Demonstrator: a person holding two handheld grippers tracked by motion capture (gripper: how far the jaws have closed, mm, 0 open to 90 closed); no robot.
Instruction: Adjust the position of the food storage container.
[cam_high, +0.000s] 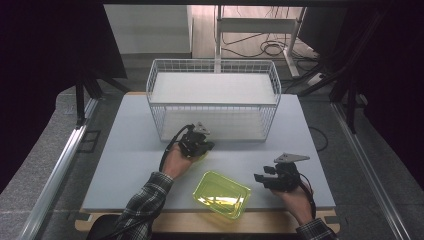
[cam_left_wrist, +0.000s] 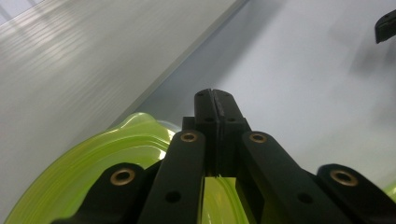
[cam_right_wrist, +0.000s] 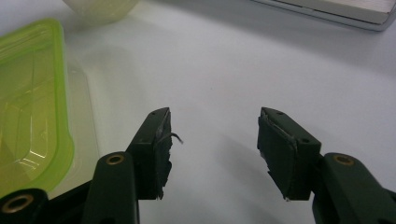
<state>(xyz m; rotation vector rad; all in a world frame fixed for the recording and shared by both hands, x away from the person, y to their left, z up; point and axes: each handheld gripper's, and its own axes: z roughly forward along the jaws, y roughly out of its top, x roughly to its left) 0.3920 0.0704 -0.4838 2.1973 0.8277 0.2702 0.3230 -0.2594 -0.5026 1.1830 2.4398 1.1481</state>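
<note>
On table (cam_high: 125, 165), yellow tray (cam_high: 222, 194) long axis diagonal, upper-left to lower-right.

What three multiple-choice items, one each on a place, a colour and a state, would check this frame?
1. Where does the yellow-green container lie?
A on the floor
B on the table
C on a chair

2. What colour is the wire basket?
A white
B red
C black

3. How do the jaws of the right gripper stand?
A shut on the container
B shut, empty
C open, nothing between

Answers:
1. B, it rests on the table's near part.
2. A, its wires are white.
3. C, bare table shows between the jaws.
</note>
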